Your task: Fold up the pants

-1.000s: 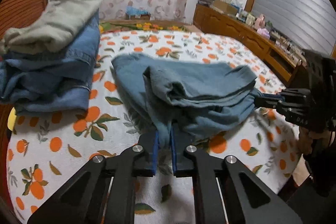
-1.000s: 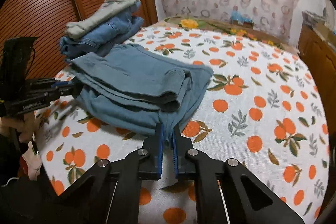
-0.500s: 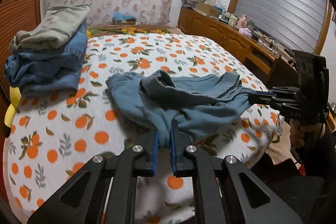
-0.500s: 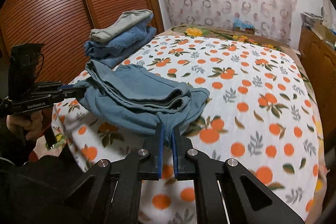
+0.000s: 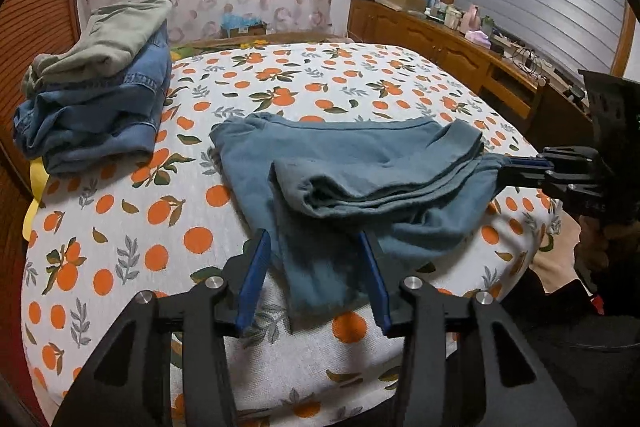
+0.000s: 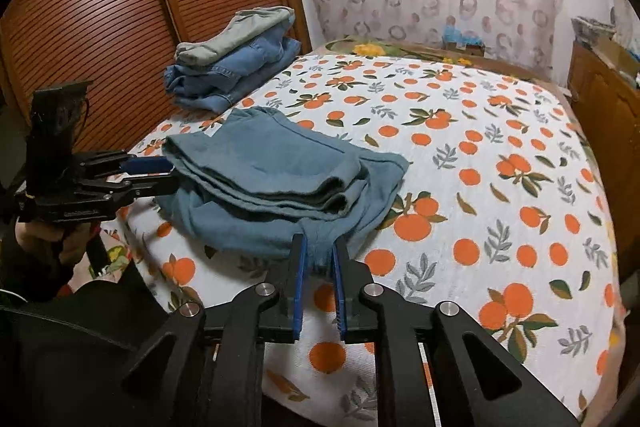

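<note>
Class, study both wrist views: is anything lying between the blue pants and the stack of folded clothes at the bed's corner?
Nothing visible does. Only bare orange-print bedsheet separates the blue pants from the folded stack.

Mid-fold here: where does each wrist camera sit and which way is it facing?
Left wrist: on the left gripper, jaws opening around the teal pants; faces the cabinets; right gripper at right.
Right wrist: on the right gripper, jaws opening, cloth between; faces the wooden doors; left gripper at left.
Shared: pants, folded stack, orange-print bed.
</note>
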`<state>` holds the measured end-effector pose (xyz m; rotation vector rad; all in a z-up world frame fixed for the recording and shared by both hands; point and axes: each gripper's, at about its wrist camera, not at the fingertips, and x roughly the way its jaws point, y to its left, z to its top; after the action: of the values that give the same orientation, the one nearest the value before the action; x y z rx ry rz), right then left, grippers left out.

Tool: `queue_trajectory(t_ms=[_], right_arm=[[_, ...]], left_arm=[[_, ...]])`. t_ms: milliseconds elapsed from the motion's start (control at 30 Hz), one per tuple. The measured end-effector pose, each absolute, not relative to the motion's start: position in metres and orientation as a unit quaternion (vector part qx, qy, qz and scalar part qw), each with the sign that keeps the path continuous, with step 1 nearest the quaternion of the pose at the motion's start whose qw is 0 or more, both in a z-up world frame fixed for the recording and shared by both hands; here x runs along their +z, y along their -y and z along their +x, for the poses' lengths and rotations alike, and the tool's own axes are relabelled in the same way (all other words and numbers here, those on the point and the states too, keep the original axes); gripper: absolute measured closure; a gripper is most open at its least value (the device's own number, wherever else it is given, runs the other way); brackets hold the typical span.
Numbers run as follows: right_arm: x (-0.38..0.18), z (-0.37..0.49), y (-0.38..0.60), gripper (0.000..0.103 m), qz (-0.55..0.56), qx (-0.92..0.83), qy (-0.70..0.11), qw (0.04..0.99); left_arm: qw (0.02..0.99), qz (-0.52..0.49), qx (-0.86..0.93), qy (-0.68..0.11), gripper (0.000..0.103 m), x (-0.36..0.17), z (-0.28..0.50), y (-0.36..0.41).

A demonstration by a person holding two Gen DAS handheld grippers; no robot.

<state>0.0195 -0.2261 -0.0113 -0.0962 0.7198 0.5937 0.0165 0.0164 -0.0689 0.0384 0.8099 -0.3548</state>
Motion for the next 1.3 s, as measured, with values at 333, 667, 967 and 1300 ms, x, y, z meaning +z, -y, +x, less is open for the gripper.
queue_trajectory(t_ms=[333, 667, 967, 1300], right_arm=[[-0.016, 0.022, 0.228, 0.069, -0.053, 0.273, -0.349, 0.895], [-0.026, 0.036, 0.220, 0.062, -0.062, 0.275, -0.359, 0.890], [-0.029, 0.056, 0.207, 0.062, -0.089, 0.265, -0.360, 0.890], [-0.026, 0.082, 0.195, 0.062, -0.100, 0.273, -0.347, 0.892]], left_arm=[[0.904, 0.016, -0.161, -0.396, 0.057, -0.071, 0.023, -0.019], [0.903, 0.018, -0.156, -0.399, 0.057, -0.072, 0.040, -0.015], [0.904, 0.027, -0.157, -0.397, 0.057, -0.070, 0.055, -0.011], [0.902, 0.017, -0.165, -0.399, 0.057, -0.067, 0.074, -0.010]])
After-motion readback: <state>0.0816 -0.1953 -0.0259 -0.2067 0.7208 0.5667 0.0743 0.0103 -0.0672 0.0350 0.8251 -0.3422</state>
